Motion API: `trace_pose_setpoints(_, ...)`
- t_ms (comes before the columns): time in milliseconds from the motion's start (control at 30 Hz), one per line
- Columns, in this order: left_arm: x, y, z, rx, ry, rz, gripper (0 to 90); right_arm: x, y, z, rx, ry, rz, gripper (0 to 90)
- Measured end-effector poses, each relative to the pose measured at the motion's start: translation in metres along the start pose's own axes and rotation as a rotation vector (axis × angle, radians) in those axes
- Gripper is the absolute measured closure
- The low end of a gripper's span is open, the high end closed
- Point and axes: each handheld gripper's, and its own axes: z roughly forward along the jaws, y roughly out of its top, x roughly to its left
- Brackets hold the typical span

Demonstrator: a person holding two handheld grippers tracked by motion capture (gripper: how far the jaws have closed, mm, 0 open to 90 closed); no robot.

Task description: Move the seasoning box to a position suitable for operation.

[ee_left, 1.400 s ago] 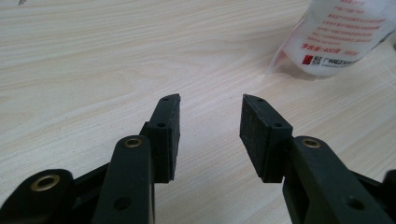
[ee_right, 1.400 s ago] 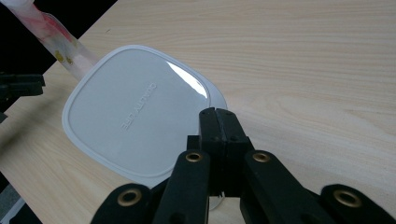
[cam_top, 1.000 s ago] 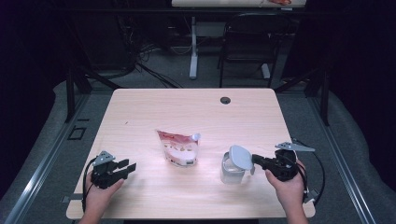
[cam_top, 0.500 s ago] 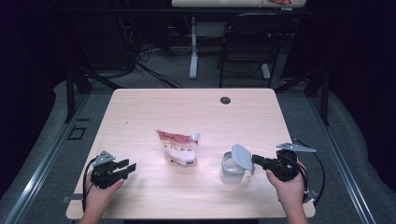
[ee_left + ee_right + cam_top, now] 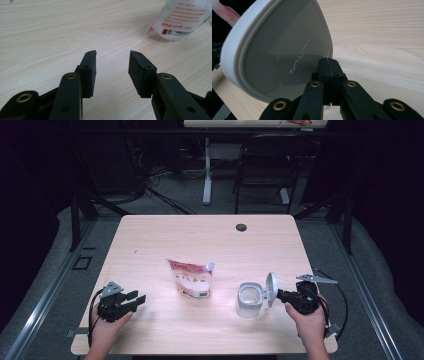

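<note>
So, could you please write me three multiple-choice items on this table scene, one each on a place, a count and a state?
1. Where does the pouch lie?
A. left of the open jar
B. right of it
C. inside it

2. How many jars stand on the table?
A. three
B. one
C. two

3. How is the right claw?
A. wide open
B. shut on the pouch
C. shut on the lid

Key: 1 A, the high view shows the pouch left of the jar; 2 B, one clear jar; 3 C, jaws meet at the lid's edge.
</note>
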Motion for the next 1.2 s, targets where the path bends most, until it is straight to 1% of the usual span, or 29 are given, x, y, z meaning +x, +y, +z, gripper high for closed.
trace_pose_setpoints(67,0.001,0.000,-0.001,0.011,-0.005,0.002,57.9,-0.001,-0.001,0.000,-0.006,0.009,0.009,90.0)
trace_pose_setpoints(133,0.000,0.000,0.000,0.003,-0.002,0.000,57.9,-0.003,-0.002,0.000,-0.004,-0.014,0.005,90.0)
trace_pose_setpoints(200,0.000,0.000,-0.001,0.002,-0.002,0.001,57.9,-0.003,-0.002,-0.001,-0.005,-0.022,0.005,89.6)
trace_pose_setpoints(367,0.000,0.000,-0.001,-0.001,-0.001,0.000,57.7,-0.006,-0.010,-0.001,0.000,-0.063,-0.007,86.8)
trace_pose_setpoints(400,0.000,0.000,-0.001,-0.001,0.000,0.000,57.7,-0.006,-0.011,-0.002,0.010,-0.073,-0.014,86.6)
trace_pose_setpoints(467,0.000,0.000,-0.001,-0.002,0.000,0.001,57.6,-0.006,-0.014,-0.002,0.012,-0.090,-0.020,86.1)
trace_pose_setpoints(500,0.000,0.000,-0.001,-0.002,0.000,0.001,57.5,-0.006,-0.014,-0.002,0.012,-0.090,-0.020,86.1)
trace_pose_setpoints(533,0.000,0.000,-0.001,-0.001,0.001,0.000,57.5,-0.005,-0.016,-0.003,0.011,-0.105,-0.030,85.5)
trace_pose_setpoints(600,0.000,0.000,-0.001,-0.002,0.001,0.000,57.4,-0.004,-0.018,-0.004,0.017,-0.119,-0.043,85.0)
trace_pose_setpoints(633,0.000,0.000,-0.001,-0.002,0.000,0.000,57.2,-0.003,-0.019,-0.004,0.016,-0.122,-0.042,84.5)
trace_pose_setpoints(800,0.000,0.000,-0.001,-0.003,0.000,-0.001,56.6,0.000,-0.027,-0.004,0.052,-0.141,-0.071,81.1)
trace_pose_setpoints(933,0.000,0.000,-0.001,-0.004,-0.001,-0.001,56.4,0.003,-0.033,-0.003,0.063,-0.155,-0.090,78.9)
trace_pose_setpoints(1000,-0.001,0.000,-0.001,-0.003,-0.001,-0.002,56.4,0.003,-0.034,-0.002,0.071,-0.145,-0.092,77.9)
trace_pose_setpoints(1100,-0.001,0.000,-0.001,-0.002,-0.003,-0.001,56.4,0.004,-0.036,0.001,0.073,-0.145,-0.097,74.0)
trace_pose_setpoints(1133,-0.001,0.000,-0.001,-0.001,-0.003,-0.001,56.3,0.004,-0.036,0.002,0.077,-0.157,-0.103,73.2)
trace_pose_setpoints(1200,-0.001,0.000,0.000,0.001,-0.004,0.000,56.3,0.004,-0.035,0.006,0.078,-0.152,-0.104,72.5)
